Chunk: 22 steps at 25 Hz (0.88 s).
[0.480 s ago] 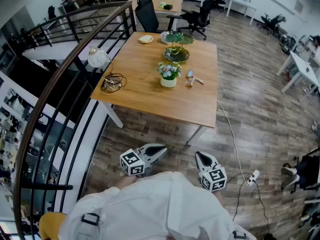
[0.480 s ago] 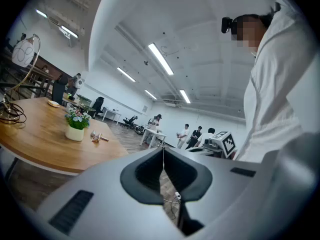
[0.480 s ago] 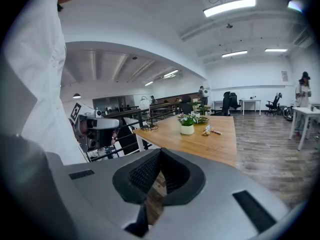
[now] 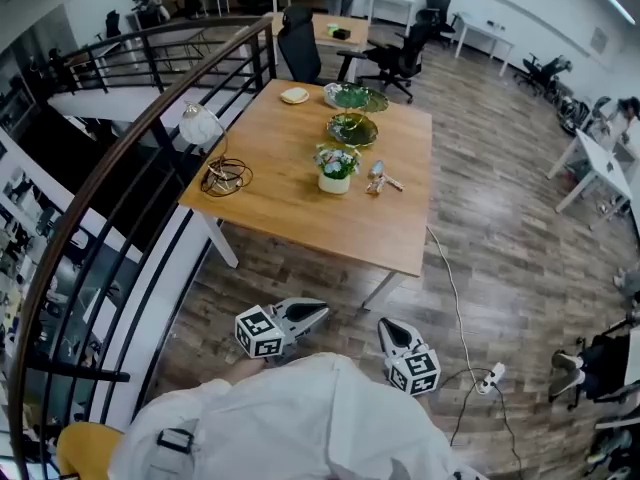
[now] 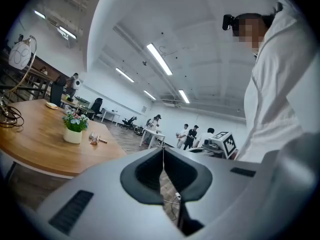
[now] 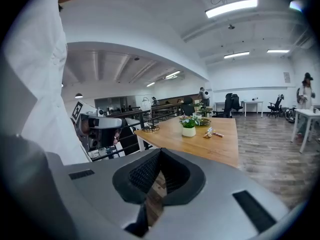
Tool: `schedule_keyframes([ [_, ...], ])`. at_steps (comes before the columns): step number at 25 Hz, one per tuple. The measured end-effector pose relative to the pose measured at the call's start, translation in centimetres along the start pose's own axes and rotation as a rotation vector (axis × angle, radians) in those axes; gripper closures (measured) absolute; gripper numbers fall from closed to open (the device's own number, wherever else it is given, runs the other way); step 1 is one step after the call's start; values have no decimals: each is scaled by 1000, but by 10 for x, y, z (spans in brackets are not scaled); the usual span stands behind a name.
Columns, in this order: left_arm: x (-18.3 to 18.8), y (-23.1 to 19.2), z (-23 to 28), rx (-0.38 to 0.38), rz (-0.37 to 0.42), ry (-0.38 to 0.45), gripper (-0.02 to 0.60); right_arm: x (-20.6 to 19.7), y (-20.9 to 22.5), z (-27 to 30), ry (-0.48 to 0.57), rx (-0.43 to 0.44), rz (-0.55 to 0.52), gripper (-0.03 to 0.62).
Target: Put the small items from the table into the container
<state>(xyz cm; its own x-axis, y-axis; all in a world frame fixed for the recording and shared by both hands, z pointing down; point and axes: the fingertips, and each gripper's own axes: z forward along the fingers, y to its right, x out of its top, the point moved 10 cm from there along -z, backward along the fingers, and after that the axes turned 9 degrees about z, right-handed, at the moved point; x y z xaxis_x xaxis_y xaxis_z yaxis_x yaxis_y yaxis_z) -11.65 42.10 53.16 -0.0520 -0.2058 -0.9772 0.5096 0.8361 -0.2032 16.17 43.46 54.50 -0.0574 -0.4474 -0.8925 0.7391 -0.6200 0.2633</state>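
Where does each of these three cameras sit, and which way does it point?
Head view: on the person's head, looking steeply down at the wooden table ahead; white coat, left tongs and right tongs show below.
Left gripper view: rides the left tongs, looks along their shut jaws across the office, table at left; coat at right.
Right gripper view: rides the right tongs, looks along shut jaws toward the table; coat at left.
All share the table and flower pot.

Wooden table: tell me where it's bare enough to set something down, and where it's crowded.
The table is bare along its near edge, in front of the flower pot and wire coil. Also bare between the coil and pot. Crowded down the middle: green dishes, pot, small items.
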Motion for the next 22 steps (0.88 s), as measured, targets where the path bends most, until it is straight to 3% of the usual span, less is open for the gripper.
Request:
schedule_keyframes([
  [22, 3, 2, 24, -16, 1, 0, 574, 7, 22, -5, 42, 1, 20, 580],
])
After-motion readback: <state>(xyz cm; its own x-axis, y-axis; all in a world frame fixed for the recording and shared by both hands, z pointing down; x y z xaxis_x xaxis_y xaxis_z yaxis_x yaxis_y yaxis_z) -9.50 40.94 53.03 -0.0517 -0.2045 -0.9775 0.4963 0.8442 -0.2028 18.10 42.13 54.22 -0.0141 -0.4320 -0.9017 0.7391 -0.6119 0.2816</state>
